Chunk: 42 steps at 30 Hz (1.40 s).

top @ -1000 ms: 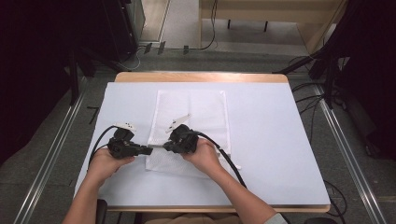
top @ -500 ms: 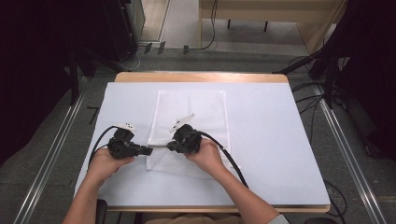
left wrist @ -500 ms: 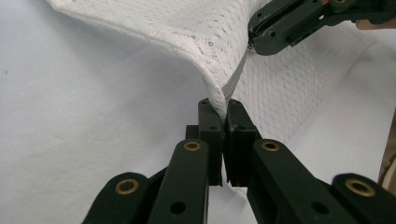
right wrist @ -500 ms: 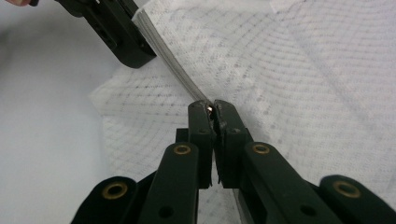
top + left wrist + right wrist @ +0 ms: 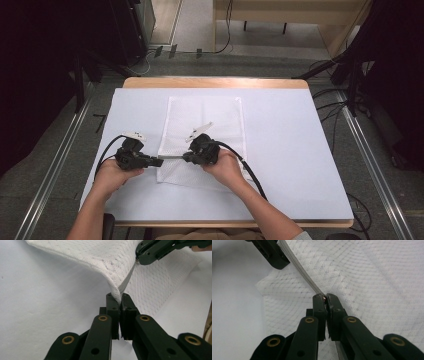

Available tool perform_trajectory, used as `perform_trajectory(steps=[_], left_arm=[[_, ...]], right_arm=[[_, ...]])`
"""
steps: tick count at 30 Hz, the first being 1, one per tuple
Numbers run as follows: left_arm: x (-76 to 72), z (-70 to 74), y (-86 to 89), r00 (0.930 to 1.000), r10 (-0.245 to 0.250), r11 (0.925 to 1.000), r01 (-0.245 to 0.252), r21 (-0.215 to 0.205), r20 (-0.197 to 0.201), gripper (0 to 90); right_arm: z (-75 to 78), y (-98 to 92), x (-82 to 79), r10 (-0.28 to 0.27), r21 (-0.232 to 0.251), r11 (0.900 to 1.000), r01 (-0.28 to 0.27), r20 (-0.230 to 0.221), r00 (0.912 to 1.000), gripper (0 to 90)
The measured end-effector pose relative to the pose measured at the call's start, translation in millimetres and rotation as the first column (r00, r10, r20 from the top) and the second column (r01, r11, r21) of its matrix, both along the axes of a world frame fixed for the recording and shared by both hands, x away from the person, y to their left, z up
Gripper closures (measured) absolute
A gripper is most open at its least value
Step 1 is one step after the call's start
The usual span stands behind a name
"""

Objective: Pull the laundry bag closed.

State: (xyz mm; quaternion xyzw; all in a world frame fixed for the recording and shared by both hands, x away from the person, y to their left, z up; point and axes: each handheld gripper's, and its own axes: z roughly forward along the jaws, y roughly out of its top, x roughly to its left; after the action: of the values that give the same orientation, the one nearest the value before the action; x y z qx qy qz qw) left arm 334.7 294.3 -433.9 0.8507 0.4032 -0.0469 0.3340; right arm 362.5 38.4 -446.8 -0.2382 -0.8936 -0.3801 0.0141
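Observation:
A white mesh cloth (image 5: pixel 205 120) lies flat on the white-covered table (image 5: pixel 300 150), left of centre. My left gripper (image 5: pixel 159 162) is shut on the cloth's near-left edge; in the left gripper view the jaws (image 5: pixel 119 298) pinch a lifted fold of cloth (image 5: pixel 100 255). A short way to its right, my right gripper (image 5: pixel 185 157) is shut on the same edge. In the right gripper view the jaws (image 5: pixel 325 298) clamp the grey-white hem (image 5: pixel 299 270), which runs taut to the left gripper (image 5: pixel 279 263). The two grippers point at each other.
A black cable (image 5: pixel 250 172) trails from the right gripper across the table toward the near edge. Another cable (image 5: pixel 105 155) loops left of the left gripper. The table's wooden far edge (image 5: pixel 215 82) borders a floor with rails and dark stands.
The right gripper has shifted slightly to the right, drawing the hem straighter between the two grippers. The left gripper has stayed in place.

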Motion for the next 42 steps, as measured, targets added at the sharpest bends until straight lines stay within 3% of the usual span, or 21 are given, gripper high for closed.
perform_trajectory(steps=[42], left_arm=[[0.1,-0.7,2.3,0.9999,-0.01,0.9999,0.01,-0.004,-0.01,88.1]], right_arm=[[-0.9,-26.2,1.3,-0.021,-0.036,0.999,0.021,-0.015,0.9997,88.5]])
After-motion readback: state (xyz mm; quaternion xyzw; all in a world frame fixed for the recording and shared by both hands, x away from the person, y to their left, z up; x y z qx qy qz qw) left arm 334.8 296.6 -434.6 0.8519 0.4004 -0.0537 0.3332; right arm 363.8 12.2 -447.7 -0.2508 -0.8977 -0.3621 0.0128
